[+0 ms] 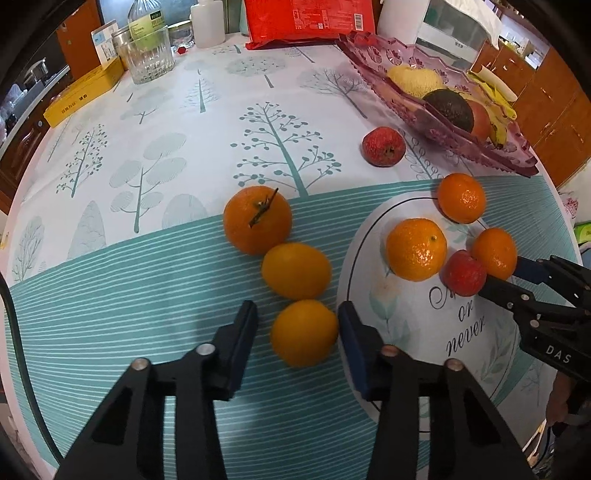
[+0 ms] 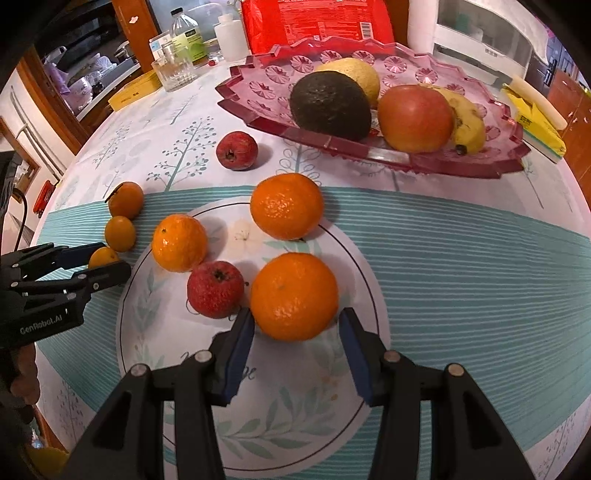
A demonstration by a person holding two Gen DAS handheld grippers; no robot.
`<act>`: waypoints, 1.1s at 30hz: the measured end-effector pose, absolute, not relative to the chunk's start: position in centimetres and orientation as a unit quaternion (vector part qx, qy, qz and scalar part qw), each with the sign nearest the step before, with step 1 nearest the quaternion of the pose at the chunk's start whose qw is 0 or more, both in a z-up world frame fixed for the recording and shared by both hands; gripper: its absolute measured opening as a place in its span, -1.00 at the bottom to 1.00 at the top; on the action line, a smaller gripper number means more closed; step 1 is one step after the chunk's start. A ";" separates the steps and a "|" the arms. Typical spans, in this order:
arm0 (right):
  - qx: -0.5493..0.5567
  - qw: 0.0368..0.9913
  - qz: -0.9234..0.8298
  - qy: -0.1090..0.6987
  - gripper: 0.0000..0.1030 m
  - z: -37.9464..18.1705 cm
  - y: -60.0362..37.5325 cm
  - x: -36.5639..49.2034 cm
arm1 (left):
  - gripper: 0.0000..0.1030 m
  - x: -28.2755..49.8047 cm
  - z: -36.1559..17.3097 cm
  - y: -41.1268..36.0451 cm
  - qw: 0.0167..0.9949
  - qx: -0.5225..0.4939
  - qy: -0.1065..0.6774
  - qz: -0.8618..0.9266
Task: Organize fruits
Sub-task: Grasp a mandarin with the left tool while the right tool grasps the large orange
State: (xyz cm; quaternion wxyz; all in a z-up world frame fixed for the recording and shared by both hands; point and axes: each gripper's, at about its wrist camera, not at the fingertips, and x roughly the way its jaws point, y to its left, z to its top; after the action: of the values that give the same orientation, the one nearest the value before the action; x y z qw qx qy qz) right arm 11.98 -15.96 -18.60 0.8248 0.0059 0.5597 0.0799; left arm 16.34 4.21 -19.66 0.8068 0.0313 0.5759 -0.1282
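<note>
My left gripper [image 1: 297, 317] is open, its blue pads on either side of a small yellow-orange fruit [image 1: 303, 333] on the tablecloth; the right pad is close to it. Two more orange fruits [image 1: 295, 270] [image 1: 257, 220] lie just beyond. My right gripper [image 2: 296, 325] is open around an orange mandarin [image 2: 294, 295], with a small red fruit [image 2: 215, 288] at its left pad. Two more mandarins [image 2: 286, 206] [image 2: 179, 242] and another red fruit [image 2: 236, 150] lie further off. A pink glass fruit tray [image 2: 258, 90] holds an avocado, apple, banana and a yellow fruit.
At the back stand a red bag [image 2: 317, 22], glass tumbler [image 1: 149, 55], bottles [image 1: 208, 23], a yellow box [image 1: 83, 92] and a white roll [image 2: 421, 22]. A yellow packet [image 2: 535, 122] lies right of the tray. The table edge curves at left and right.
</note>
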 end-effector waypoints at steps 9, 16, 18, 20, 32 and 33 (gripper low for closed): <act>-0.003 0.831 0.078 0.552 -0.12 -18.6 -15.6 12.3 | -0.36 15.9 -19.5 4.1 0.803 0.022 0.581 -0.132; -0.003 0.829 0.089 0.552 -0.14 -18.2 -15.6 10.7 | -0.37 15.0 -17.9 3.9 0.809 0.019 0.573 -0.128; -0.003 0.830 0.093 0.551 -0.14 -17.8 -15.5 10.1 | -0.37 14.6 -16.9 3.6 0.813 0.017 0.567 -0.129; -0.005 0.831 0.097 0.548 -0.14 -17.3 -15.3 9.4 | -0.37 14.3 -15.8 3.4 0.818 0.014 0.560 -0.132; -0.011 0.851 0.121 0.511 -0.14 -12.4 -14.6 6.1 | -0.37 11.1 -9.5 1.1 0.838 0.027 0.524 -0.153; -0.009 0.853 0.123 0.507 -0.14 -12.0 -14.5 5.7 | -0.37 10.9 -9.3 1.0 0.838 0.029 0.523 -0.153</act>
State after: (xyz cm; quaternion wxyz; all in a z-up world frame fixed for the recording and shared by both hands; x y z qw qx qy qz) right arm 5.67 -14.54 -11.99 0.8528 -0.0087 0.5075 0.1230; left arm 10.87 0.95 -9.29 0.8377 0.0293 0.5235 -0.1531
